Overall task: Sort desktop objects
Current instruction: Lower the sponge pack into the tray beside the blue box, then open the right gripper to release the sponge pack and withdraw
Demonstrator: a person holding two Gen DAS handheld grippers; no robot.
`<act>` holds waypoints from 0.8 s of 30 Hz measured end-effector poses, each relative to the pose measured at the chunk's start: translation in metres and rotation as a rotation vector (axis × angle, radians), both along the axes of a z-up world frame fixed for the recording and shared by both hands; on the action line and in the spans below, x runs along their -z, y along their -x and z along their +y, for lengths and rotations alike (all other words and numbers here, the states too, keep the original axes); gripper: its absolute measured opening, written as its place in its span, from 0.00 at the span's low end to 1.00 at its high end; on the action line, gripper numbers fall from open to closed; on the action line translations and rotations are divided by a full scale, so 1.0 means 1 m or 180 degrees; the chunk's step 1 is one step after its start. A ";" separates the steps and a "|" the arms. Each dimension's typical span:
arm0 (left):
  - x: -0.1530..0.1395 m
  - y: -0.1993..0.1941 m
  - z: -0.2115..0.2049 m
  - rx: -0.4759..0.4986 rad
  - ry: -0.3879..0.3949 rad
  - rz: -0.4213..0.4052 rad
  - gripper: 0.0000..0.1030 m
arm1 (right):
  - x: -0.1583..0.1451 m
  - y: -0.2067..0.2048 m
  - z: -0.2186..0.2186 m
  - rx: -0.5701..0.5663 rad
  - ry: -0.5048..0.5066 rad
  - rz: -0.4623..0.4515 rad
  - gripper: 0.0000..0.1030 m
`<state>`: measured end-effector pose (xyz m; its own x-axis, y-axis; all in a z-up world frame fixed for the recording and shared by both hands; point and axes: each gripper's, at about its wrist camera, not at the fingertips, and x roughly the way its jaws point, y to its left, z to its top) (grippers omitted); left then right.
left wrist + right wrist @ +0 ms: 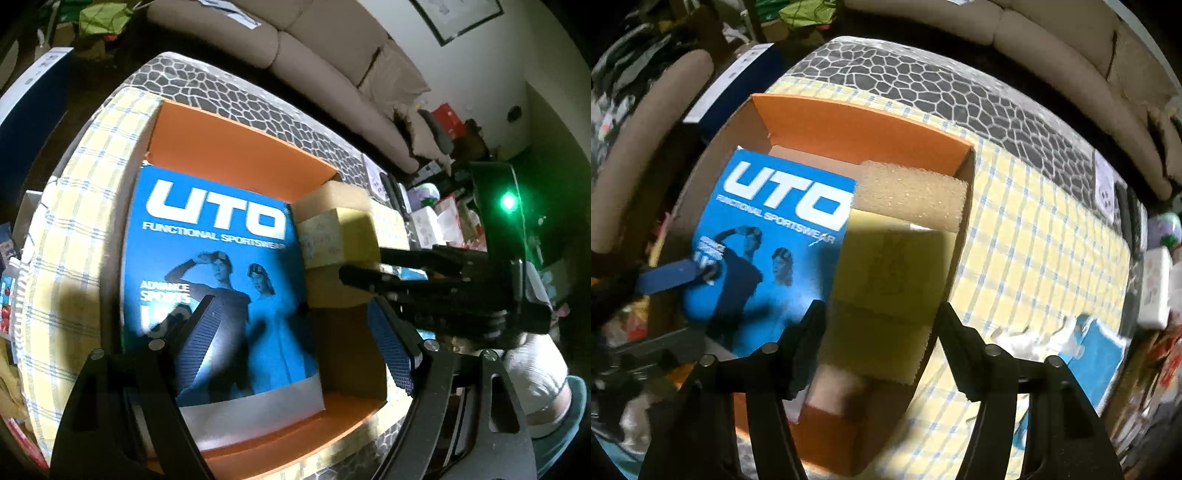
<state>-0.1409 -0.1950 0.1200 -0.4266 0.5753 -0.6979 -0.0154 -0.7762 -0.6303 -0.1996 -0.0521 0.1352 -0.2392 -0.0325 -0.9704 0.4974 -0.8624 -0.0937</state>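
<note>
An orange cardboard box [236, 147] [857, 122] sits on a yellow plaid cloth. Inside lies a blue UTO package [218, 273] [775, 243] on the left and a brown sponge [912, 192] at the back right. My right gripper [879, 314] holds a yellow sponge [886, 288] between its fingers over the box's right side; it also shows in the left wrist view [340, 240]. My left gripper [291, 332] is open and empty above the UTO package; one of its blue fingers [668, 275] shows at the left of the right wrist view.
The plaid cloth [1034, 258] covers a table with a grey pebble pattern [960, 92]. A blue tissue pack [1097, 354] and white items lie at the right. A beige sofa [332, 55] stands behind. Clutter surrounds the table.
</note>
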 end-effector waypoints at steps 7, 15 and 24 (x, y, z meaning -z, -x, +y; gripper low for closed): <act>0.003 0.002 -0.005 -0.0041 -0.0010 -0.0040 0.78 | 0.006 0.031 -0.006 0.0228 0.0035 0.0201 0.56; 0.003 0.001 -0.013 -0.0086 0.0000 -0.0041 0.78 | -0.012 0.003 -0.004 -0.0073 0.0047 0.0358 0.61; 0.008 0.001 -0.005 -0.0061 0.0031 -0.0092 0.78 | 0.018 -0.041 -0.010 -0.0482 0.0151 -0.0204 0.33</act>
<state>-0.1415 -0.2000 0.1124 -0.4171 0.5602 -0.7157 0.0177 -0.7823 -0.6227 -0.1589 -0.0624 0.1174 -0.1658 -0.1096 -0.9800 0.6256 -0.7799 -0.0186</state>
